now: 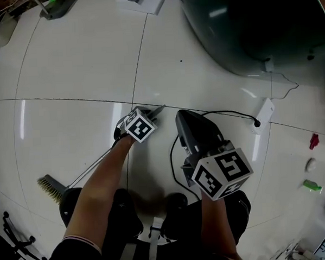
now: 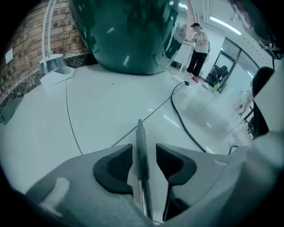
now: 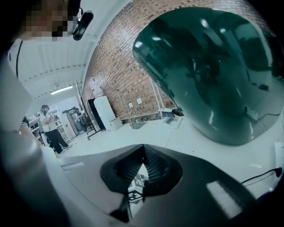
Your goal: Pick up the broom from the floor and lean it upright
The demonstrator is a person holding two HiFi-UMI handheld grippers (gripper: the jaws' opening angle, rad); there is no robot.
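The broom [image 1: 94, 166] lies flat on the floor [image 1: 67, 77]. Its bristle head [image 1: 50, 187] is near left by our feet, and the handle [image 2: 141, 150] runs up and right to its far tip. The left gripper [image 1: 148, 114] is low over that tip end with its jaws apart. The handle sits between them, and a gap shows on the right pad side, so there is no grip yet. The right gripper [image 3: 143, 150] is just right of it, jaws closed on nothing, hanging above the floor.

Risks as we judge them:
- The hold would be almost at the tip. With the whole length and the head hanging off it, the handle may twist or slip through the pads on the lift.
- The handle looks thin and smooth. If the jaws close off-centre it could roll out sideways.
- The closed right gripper can't steady the handle unless it opens first.
- A black cable [image 1: 227, 113] lies just right of the grippers, so a swinging handle could snag it.
- The bristle head is close to our shoes and may drag or catch there.
- The big dark green vessel [image 1: 255, 24] is far right, with no lean spot near.
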